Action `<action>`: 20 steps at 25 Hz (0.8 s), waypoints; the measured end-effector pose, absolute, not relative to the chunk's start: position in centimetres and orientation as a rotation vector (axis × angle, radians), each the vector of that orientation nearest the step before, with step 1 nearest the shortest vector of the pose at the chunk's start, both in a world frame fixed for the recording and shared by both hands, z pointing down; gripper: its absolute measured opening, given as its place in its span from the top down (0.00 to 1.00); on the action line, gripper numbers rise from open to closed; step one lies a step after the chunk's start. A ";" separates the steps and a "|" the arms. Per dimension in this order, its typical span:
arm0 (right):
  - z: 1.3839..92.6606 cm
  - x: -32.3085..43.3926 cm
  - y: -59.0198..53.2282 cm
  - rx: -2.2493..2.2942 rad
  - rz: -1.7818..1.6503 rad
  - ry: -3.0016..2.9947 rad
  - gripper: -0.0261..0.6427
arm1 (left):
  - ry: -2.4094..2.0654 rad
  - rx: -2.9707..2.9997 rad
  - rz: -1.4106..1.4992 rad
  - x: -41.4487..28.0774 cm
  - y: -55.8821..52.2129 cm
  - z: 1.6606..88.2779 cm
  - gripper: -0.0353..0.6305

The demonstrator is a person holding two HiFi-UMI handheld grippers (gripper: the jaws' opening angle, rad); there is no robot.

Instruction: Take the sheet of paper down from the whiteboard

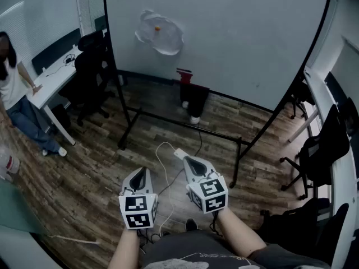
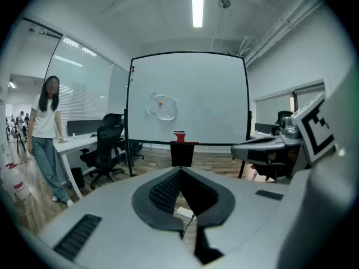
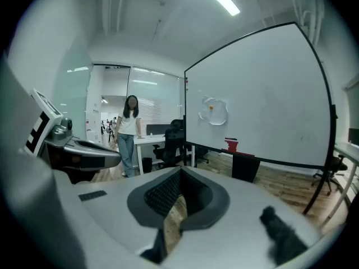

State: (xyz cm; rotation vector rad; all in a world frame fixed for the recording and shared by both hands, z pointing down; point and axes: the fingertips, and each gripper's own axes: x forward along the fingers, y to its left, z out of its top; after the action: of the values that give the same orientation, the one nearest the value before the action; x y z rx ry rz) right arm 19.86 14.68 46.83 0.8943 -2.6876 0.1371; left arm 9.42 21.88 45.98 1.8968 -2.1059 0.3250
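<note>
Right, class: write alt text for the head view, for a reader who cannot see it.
A crumpled sheet of paper hangs on a whiteboard across a wooden floor. Nearer, the person's left gripper and right gripper point toward it, both shut and empty.

- sheet of paper (image 1: 160, 32): white, crumpled, edges curling, up on the board face at about 10 o'clock, orange dot (image 1: 157, 28) at its middle.
- whiteboard (image 1: 235, 43): white, black frame, upright on black floor stand, 12 o'clock in head view.
</note>
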 end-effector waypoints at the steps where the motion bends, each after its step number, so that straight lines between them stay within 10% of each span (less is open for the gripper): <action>1: 46.2 19.9 14.5 0.901 0.133 -2.686 0.93 | -2.103 1.900 0.326 9.6 21.9 45.9 0.93; 20: 46.1 20.4 15.7 0.965 0.175 -2.688 0.93 | -2.059 1.957 0.334 9.8 22.6 45.9 0.93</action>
State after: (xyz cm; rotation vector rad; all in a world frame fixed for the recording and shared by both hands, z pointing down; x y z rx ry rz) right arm 20.35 15.65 46.06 0.9650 -2.6884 0.1753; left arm 9.79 22.56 45.92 1.9573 -2.0586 0.3342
